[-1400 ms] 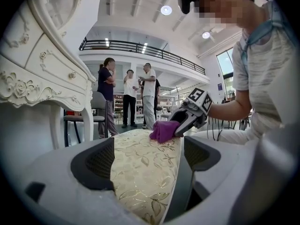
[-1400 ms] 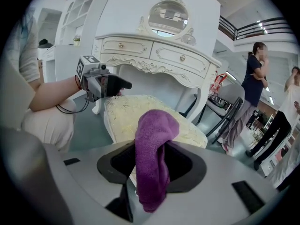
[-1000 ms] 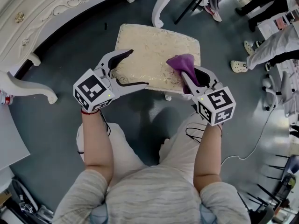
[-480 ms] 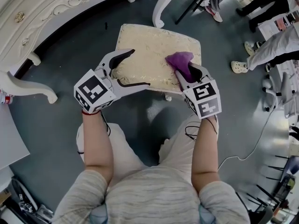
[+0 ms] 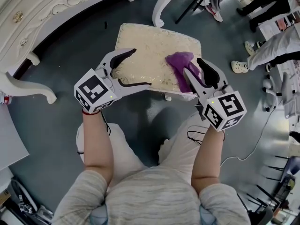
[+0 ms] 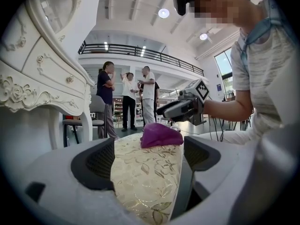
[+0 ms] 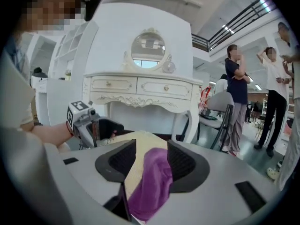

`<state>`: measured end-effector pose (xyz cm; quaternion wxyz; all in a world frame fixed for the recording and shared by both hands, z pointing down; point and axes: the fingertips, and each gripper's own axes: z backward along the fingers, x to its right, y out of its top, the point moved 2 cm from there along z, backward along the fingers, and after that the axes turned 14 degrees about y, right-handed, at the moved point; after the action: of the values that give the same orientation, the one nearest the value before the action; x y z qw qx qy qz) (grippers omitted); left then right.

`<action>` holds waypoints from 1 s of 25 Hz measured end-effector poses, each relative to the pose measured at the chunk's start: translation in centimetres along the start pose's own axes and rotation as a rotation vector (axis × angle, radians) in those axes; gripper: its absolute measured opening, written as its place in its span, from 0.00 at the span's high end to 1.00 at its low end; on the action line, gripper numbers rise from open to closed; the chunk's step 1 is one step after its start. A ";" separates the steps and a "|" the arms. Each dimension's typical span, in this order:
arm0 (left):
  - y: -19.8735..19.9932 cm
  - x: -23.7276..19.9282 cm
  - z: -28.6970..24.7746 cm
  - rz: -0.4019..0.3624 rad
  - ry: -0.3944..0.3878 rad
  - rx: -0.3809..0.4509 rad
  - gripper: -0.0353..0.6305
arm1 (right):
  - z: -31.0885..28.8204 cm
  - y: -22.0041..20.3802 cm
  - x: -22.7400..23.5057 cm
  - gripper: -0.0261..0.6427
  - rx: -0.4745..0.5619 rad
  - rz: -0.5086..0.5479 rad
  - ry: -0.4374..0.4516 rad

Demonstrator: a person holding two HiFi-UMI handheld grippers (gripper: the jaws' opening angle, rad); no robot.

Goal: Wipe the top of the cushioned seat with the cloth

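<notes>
The purple cloth (image 5: 176,61) was left lying right of centre on the cushioned seat (image 5: 150,43), loose between the just-opened, widely spread jaws of the right tool (image 5: 194,66). The left tool (image 5: 140,67) was clamped on the seat's lower-left corner.

The cushioned seat (image 5: 154,43) is lying bare across its middle and far side, while the purple cloth (image 5: 179,65) is heaping at its right edge and the left gripper (image 5: 140,68) is clamping its near-left corner. A white table leg (image 5: 161,8) is crowding the far edge.
</notes>
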<state>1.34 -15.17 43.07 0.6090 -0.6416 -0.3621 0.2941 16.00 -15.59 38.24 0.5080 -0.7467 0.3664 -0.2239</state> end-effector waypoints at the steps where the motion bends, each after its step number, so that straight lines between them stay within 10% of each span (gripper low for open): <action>1: 0.0 0.0 0.0 0.001 -0.001 0.000 0.23 | -0.1 0.6 -0.3 0.66 0.030 0.004 0.008; 15: 0.3 0.4 0.6 0.018 -0.048 0.026 0.28 | -3.8 0.8 -7.1 0.88 0.186 0.041 0.134; 25: 0.7 0.2 1.6 0.029 -0.051 0.072 0.88 | -5.2 -1.6 -7.7 0.92 0.235 -0.010 0.193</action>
<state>0.20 -14.11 42.22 0.6178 -0.6166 -0.3576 0.3320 8.00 -12.38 42.03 0.5531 -0.6589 0.3812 -0.3386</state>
